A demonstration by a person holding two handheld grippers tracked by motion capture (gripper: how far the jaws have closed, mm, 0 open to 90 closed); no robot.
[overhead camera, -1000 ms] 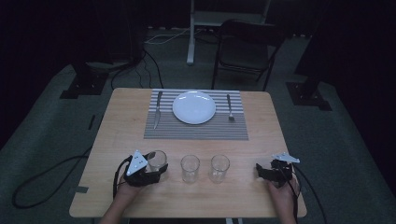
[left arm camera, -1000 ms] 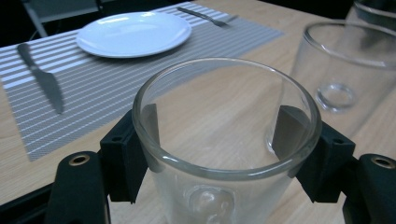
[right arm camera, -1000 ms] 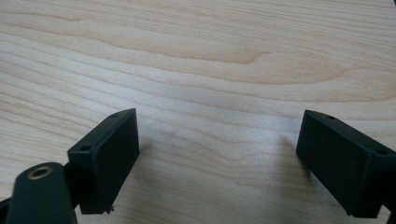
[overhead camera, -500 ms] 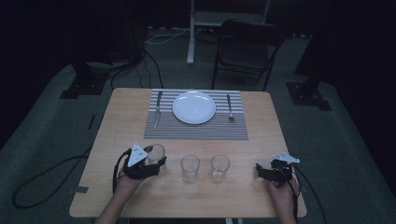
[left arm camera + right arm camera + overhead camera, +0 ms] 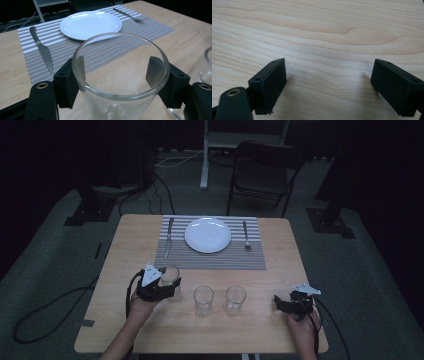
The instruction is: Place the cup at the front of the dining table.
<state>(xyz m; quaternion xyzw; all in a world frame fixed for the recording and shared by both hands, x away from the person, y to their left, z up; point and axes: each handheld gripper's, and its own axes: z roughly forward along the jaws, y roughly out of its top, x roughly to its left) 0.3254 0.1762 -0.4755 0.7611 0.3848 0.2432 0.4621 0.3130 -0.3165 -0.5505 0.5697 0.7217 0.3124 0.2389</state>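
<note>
Worktop [image 5: 280,255], pale wood, seen from above with my two forearms coming in from the near edge.

Item one: my left tool [image 5: 170,287], held in my left hand [image 5: 141,306], its two black jaws set on opposite sides of a clear glass [image 5: 120,82] and touching its wall just below the rim; the glass stands upright between them near the front left of the worktop, just short of the placemat. I cannot tell from the views whether its base rests on the wood.

Item two: my right tool [image 5: 329,87], held in my right hand [image 5: 301,324] at the front right of the worktop, jaws spread wide with bare wood grain between them, low over the surface, gripping nothing.

Item three: two more clear glasses, upright, side by side along the front between my two tools: a middle glass [image 5: 203,300] and a right glass [image 5: 235,299], near each other but apart. The middle one stands just beside the glass in my left tool; part of its edge shows at the right margin of the left gripper view.

Item four: grey striped placemat [image 5: 212,259], lying at the far middle of the worktop. On it, a white round plate [image 5: 208,234] at centre, a knife [image 5: 168,237] lying to its left, a fork [image 5: 245,235] lying to its right, both lengthwise and apart from the plate.

Item five: beyond the worktop, a dark chair [image 5: 262,175] on the floor, with cables trailing nearby.
</note>
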